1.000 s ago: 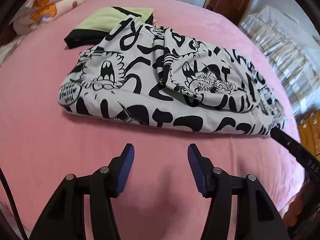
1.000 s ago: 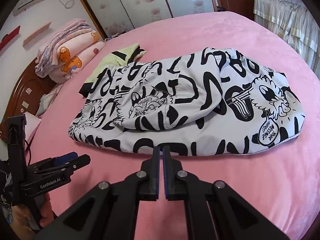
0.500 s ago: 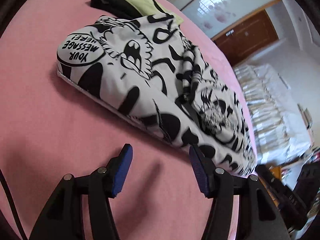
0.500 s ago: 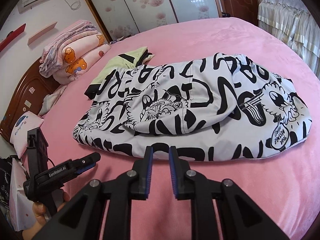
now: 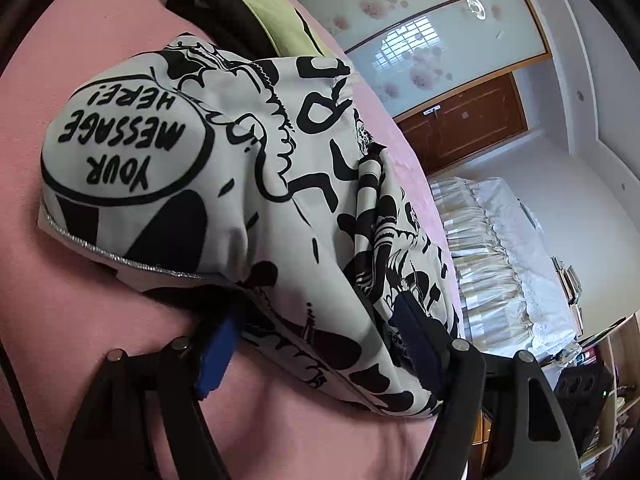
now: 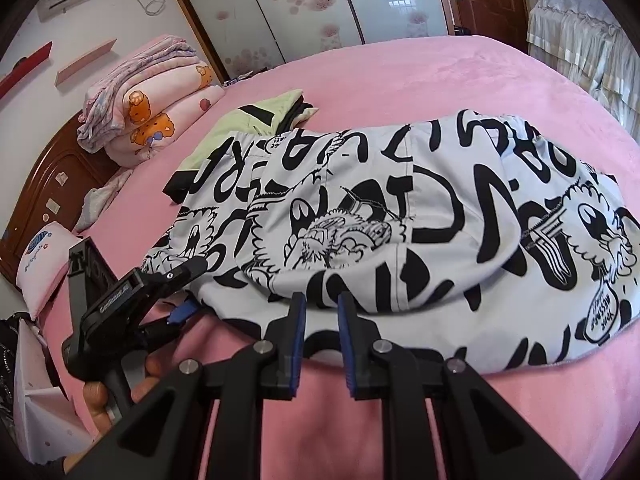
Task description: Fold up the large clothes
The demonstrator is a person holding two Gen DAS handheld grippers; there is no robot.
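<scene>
A large white garment with black cartoon print [image 5: 248, 184] [image 6: 400, 208] lies folded across the pink bed [image 5: 72, 320] [image 6: 440, 72]. My left gripper [image 5: 316, 340] is at its near left corner. Its jaws are opening, with the hem between them: one blue pad [image 5: 216, 344] sits under the edge, the other finger [image 5: 416, 340] lies over the fabric. From the right wrist, the left gripper [image 6: 188, 292] straddles that corner, held in a hand. My right gripper [image 6: 321, 308] stands narrowly open at the middle of the near hem, its tips just over the edge and not pressing.
A folded green and black garment [image 5: 276, 16] [image 6: 256, 120] lies partly under the far end. Stacked quilts [image 6: 152, 112] and a small pillow [image 6: 40, 256] sit by the wooden headboard [image 6: 48, 184]. Lace curtains [image 5: 500, 260] and shelves [image 5: 600, 380] stand beyond the bed.
The left gripper rolled, dropped and pushed in until its widened jaws straddle the garment's corner. The right gripper went from shut to a narrow gap and advanced to the near hem.
</scene>
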